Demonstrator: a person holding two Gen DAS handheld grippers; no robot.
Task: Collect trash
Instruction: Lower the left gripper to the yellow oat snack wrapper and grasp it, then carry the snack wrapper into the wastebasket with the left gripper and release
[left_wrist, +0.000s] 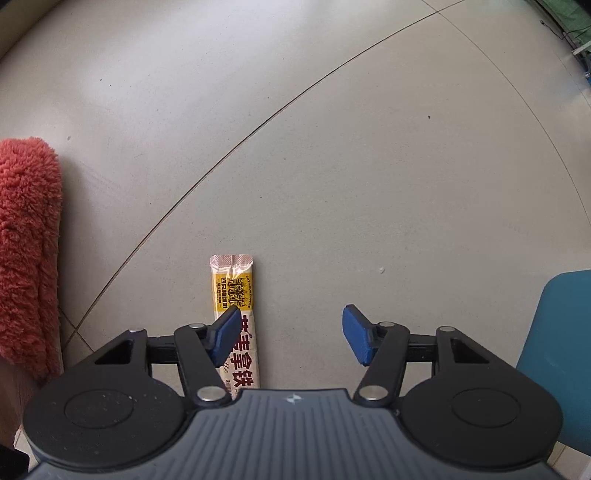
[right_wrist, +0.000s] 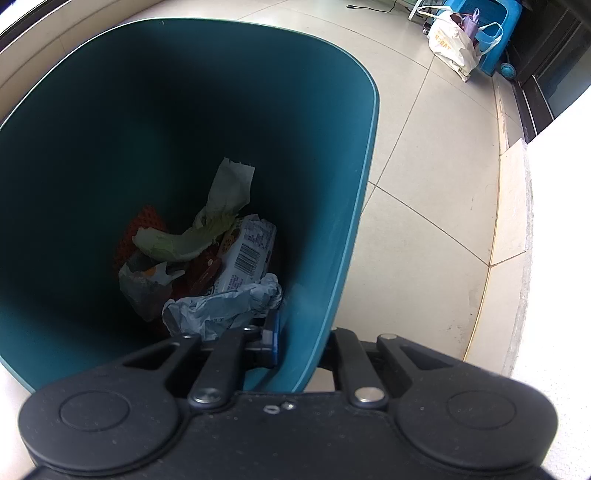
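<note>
A: Left tongs (left_wrist: 291, 334) status?

B: Pointed down at the tiled floor (left_wrist: 332, 166), blue pads (left_wrist: 356, 338) held apart. Nothing is clamped. A long snack wrapper (left_wrist: 236, 317) lies flat on the floor, under the left pad and partly covered by it in the left wrist view; whether the pad touches it cannot be told. The other pad sits well off to the side of the wrapper.

A: Anything else near it?

B: A fluffy red cloth (left_wrist: 27, 251) is seen at the left edge, a teal shape at the right edge.

A: Right tongs (right_wrist: 295, 339)?

B: Clamped together on the wall of the teal bin (right_wrist: 332, 258): one pad (right_wrist: 274, 341) is seen inside against the wall, the other is hidden outside it.

A: Bin contents?

B: A cabbage leaf (right_wrist: 177, 243), a barcoded white packet (right_wrist: 245, 258), a crumpled grey bag (right_wrist: 221, 306), red netting (right_wrist: 147, 221). A cloth tote bag (right_wrist: 452, 46) is seen far off on the floor.
</note>
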